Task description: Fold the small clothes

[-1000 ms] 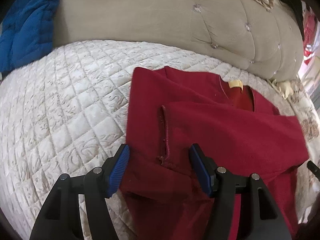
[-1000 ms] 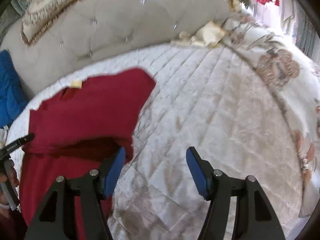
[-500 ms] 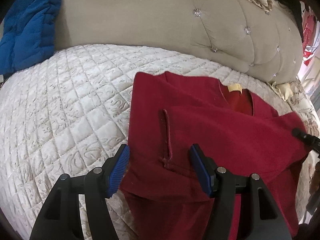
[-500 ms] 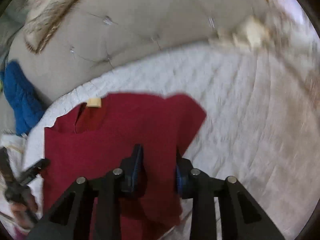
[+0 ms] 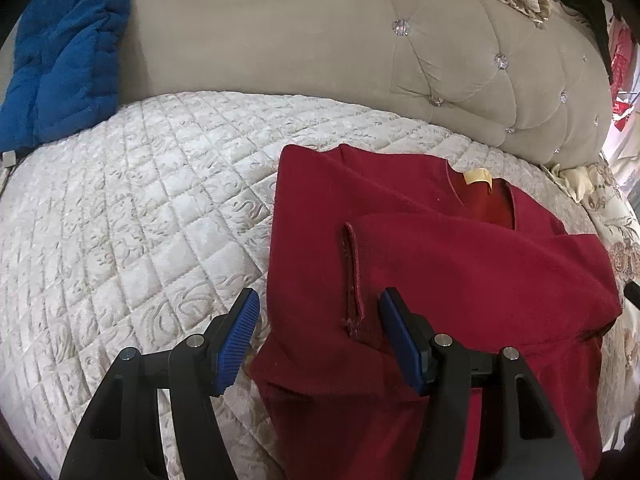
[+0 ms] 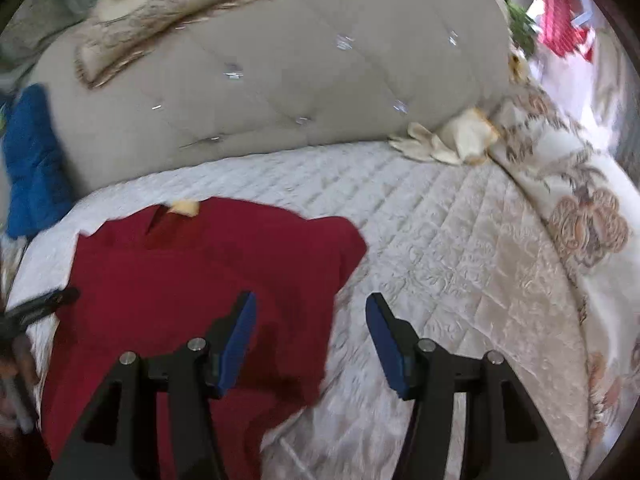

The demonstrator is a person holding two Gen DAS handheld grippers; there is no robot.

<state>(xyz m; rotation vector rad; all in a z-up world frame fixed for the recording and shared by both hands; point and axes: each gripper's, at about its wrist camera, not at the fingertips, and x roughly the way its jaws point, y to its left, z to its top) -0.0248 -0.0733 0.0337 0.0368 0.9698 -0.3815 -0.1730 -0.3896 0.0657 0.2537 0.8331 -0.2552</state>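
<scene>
Left wrist view: left gripper (image 5: 320, 326) gaped over red shirt (image 5: 460, 276), gripping nothing; right gripper (image 6: 312, 326) was opening over shirt's right edge, empty.

Dark red garment (image 5: 460, 264) with yellow label (image 5: 477, 176), cream quilted bedspread (image 5: 120, 220), beige tufted headboard (image 5: 280, 40), blue blanket (image 5: 60, 48)

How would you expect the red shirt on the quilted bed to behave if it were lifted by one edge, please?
Probably floppy: the red shirt lies flat with its sleeve folded over and soft creases. It looks thin, so likely light. The folds would probably fall open, since nothing pins them to the quilted bedspread.
</scene>
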